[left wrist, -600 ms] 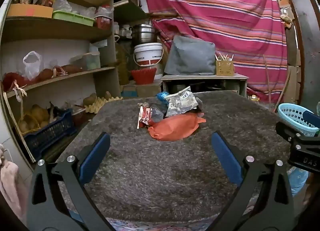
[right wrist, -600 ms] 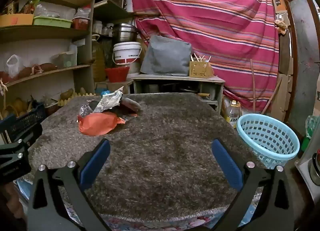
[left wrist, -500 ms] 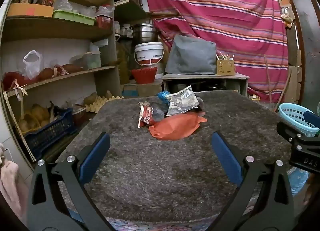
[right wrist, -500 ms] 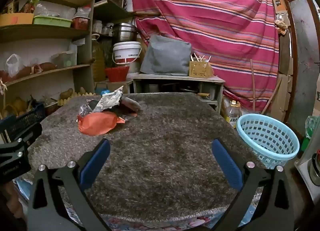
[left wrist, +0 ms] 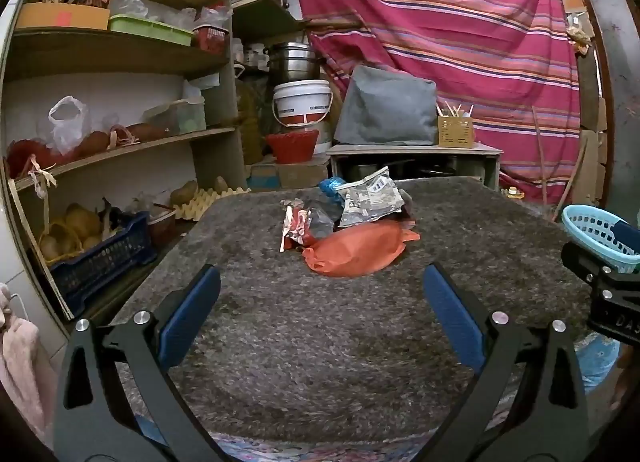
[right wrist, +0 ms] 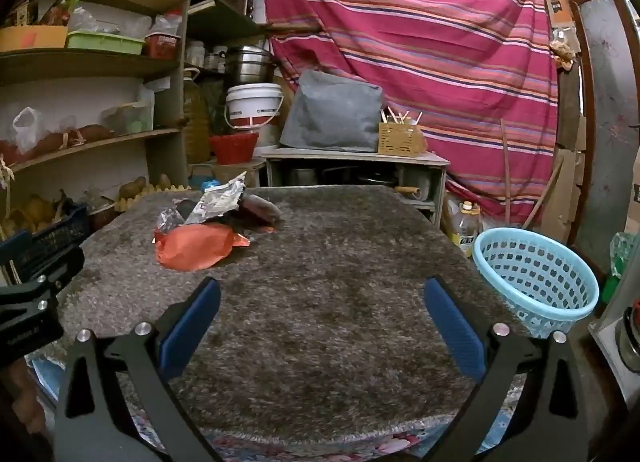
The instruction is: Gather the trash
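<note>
The left gripper [left wrist: 320,282] and the right gripper [right wrist: 320,294] hang low over the near edge of the fuzzy grey surface [right wrist: 340,282], both spread wide with nothing in them. Farther on lies the trash: an orange bag [left wrist: 356,252], then a crumpled silver wrapper [left wrist: 370,200]. A blue basket [right wrist: 536,274] stands beside the surface, on the right.

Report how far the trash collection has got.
Done: nothing visible; the blue basket beside the table looks empty through its holes. In hand: nothing; the left gripper and right gripper are both open and empty over the grey rug. Left: the whole pile, including the orange wrapper and silver packet.
</note>
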### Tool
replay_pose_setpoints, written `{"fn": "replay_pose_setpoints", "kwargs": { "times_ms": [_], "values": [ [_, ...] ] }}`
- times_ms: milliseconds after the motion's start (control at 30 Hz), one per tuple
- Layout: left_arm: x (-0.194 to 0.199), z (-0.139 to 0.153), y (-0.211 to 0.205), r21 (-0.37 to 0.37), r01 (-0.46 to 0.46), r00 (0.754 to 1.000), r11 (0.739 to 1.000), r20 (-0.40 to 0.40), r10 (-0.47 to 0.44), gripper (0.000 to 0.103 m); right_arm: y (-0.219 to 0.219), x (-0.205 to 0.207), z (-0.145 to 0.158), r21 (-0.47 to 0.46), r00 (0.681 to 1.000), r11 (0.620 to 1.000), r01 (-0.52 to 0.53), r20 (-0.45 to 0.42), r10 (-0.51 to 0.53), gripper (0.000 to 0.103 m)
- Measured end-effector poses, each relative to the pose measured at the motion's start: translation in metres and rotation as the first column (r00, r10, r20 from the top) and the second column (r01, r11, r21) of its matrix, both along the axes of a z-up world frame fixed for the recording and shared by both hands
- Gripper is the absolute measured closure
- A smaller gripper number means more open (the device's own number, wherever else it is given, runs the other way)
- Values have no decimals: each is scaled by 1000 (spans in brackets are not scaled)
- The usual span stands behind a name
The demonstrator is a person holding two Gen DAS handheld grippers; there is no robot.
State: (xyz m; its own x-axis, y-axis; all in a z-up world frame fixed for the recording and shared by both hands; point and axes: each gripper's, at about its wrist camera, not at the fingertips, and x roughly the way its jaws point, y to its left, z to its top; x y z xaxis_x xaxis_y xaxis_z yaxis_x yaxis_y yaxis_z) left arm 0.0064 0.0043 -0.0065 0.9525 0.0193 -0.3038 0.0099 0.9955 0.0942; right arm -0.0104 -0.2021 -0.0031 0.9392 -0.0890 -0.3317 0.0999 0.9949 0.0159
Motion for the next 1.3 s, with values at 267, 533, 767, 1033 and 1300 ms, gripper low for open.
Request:
{"fn": "replay_pose_setpoints", "kwargs": {
  "times_ms": [267, 533, 767, 1033, 1300],
  "values": [
    [-1, 2, 2, -4, -3, 1000, 1000, 1, 3, 5, 3, 2, -3, -3, 1000, 1000, 11, -2, -11, 4],
    [-2, 2, 2, -2, -4, 1000, 1000, 4, 4, 5, 2, 3, -4, 6, 1000, 1000, 14, -6, -14, 4],
    [0, 3, 4, -1, -4, 1000, 1000, 2, 4, 5, 1, 5, -5, 6, 1000, 1000, 14, -10, -14, 4],
    [1, 5, 5, -2, -6, 1000, 1000, 3, 6, 5, 1, 5, -5, 6, 1000, 1000, 14, -12, -14, 4],
    [3, 5, 6, 11, -21, 1000, 1000, 10, 21, 5, -1, 6, -6, 6, 1000, 1000, 6, -15, -6, 4]
  ]
}}
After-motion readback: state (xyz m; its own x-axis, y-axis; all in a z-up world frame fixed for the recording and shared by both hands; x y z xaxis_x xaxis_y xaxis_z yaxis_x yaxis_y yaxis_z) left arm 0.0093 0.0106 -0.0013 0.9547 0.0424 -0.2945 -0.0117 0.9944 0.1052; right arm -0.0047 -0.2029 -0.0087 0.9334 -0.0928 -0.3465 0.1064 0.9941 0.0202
